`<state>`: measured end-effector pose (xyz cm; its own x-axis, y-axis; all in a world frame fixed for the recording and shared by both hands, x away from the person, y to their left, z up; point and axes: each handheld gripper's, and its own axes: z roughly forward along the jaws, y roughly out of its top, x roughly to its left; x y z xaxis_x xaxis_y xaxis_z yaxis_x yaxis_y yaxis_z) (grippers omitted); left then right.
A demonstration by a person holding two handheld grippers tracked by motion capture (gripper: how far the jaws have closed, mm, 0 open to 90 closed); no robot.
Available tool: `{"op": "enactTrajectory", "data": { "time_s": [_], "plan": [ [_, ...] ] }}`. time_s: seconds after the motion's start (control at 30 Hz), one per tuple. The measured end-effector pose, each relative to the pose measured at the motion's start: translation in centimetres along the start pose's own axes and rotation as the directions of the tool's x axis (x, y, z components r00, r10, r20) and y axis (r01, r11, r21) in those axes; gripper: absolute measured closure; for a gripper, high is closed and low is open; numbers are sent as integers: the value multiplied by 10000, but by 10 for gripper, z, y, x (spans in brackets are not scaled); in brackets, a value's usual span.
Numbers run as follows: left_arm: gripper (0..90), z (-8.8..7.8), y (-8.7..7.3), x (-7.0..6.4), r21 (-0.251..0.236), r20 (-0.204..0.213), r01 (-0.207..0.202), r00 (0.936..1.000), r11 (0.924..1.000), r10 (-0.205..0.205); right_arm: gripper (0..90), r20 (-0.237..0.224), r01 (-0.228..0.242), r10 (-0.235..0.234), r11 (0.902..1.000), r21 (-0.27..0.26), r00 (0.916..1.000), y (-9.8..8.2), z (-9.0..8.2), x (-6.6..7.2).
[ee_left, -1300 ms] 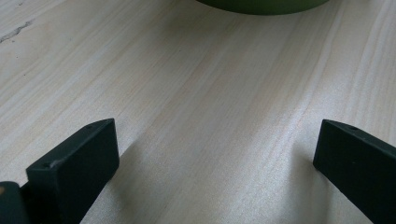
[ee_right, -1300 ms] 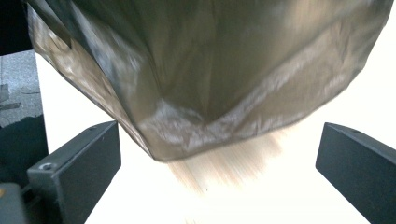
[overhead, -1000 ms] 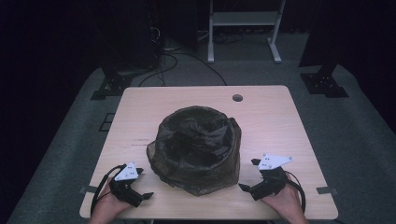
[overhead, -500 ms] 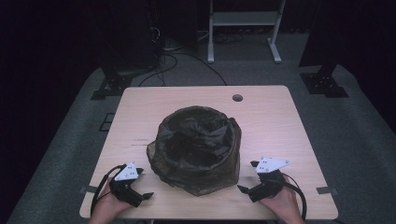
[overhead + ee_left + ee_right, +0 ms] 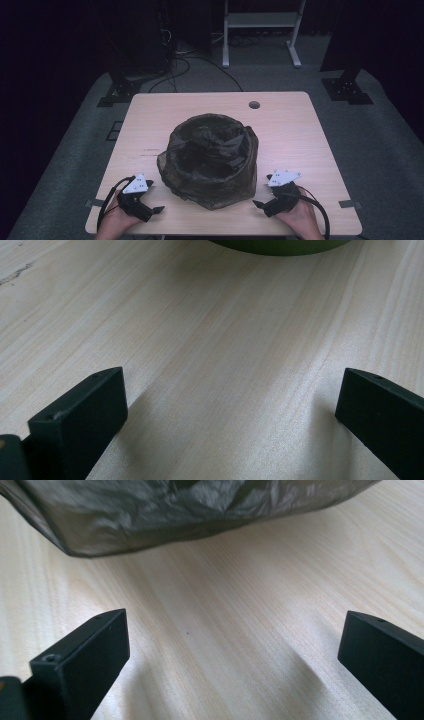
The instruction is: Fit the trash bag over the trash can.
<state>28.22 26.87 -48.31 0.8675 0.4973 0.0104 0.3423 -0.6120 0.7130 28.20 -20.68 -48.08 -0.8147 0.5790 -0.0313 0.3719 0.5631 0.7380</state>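
Dark bag-lined bin (image 5: 210,160) mid-surface (image 5: 300,130), flanked evenly: ahead and inward of left gripper (image 5: 150,200) and right gripper (image 5: 262,192) alike. Both spread wide, holding nothing, resting near the front edge. Neither clearly nearer; bag hem (image 5: 150,525) just ahead of the right.

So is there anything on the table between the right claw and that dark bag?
No. In the right gripper view, bare wood runs from the open right claw to the bag; the high view shows the same gap on the table.

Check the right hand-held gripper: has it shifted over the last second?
Yes, slightly. The right hand-held gripper slid back toward the table's near edge, away from the bag-lined bin.
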Motion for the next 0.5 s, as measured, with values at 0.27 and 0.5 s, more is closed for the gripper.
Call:
{"op": "enactTrajectory", "data": {
  "time_s": [0.27, 0.5],
  "plan": [
    [0, 0, 0, 0, 0, -1, 1, 10000, 10000, -1, 0, 63, 46, -48, 9997, 251, 10000, -3, 6, -1],
    [0, 0, 0, 0, 0, -1, -2, 10000, 10000, 2, 0, -277, -256, 268, 9987, 434, 9993, -2, 8, -3]
  ]
}}
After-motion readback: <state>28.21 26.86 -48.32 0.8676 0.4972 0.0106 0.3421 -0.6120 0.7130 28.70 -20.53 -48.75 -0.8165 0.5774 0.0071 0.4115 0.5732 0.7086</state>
